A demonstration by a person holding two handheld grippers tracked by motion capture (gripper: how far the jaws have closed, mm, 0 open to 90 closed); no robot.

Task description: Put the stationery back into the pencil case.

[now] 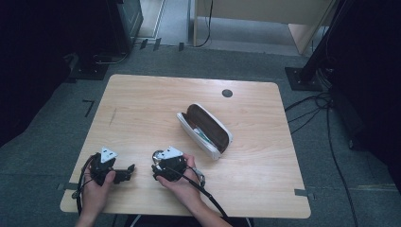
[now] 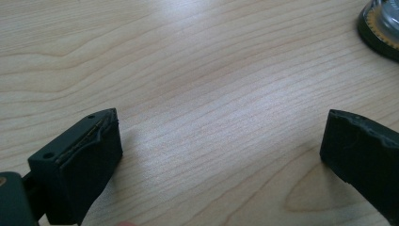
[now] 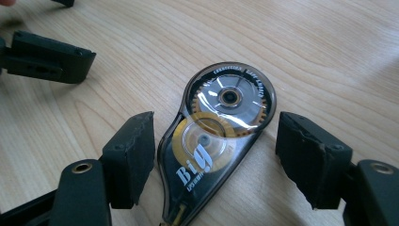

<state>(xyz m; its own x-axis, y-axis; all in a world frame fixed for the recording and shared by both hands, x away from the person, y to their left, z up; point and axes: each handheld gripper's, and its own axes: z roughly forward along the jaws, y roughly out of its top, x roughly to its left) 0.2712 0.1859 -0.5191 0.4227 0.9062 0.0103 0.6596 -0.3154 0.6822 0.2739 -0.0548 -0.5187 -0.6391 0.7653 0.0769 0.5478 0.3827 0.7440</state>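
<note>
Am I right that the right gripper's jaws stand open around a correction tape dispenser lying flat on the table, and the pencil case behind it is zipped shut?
Not quite: the pencil case lies open, its dark lining and contents showing in the high view. The rest holds: the right gripper has open jaws on either side of the correction tape dispenser, which lies flat on the table.

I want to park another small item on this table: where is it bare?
The table's left and far parts are bare, from the open pencil case to the left edge; so is the right near corner. It is crowded at the near edge, around the correction tape and both hand-held grippers.
</note>
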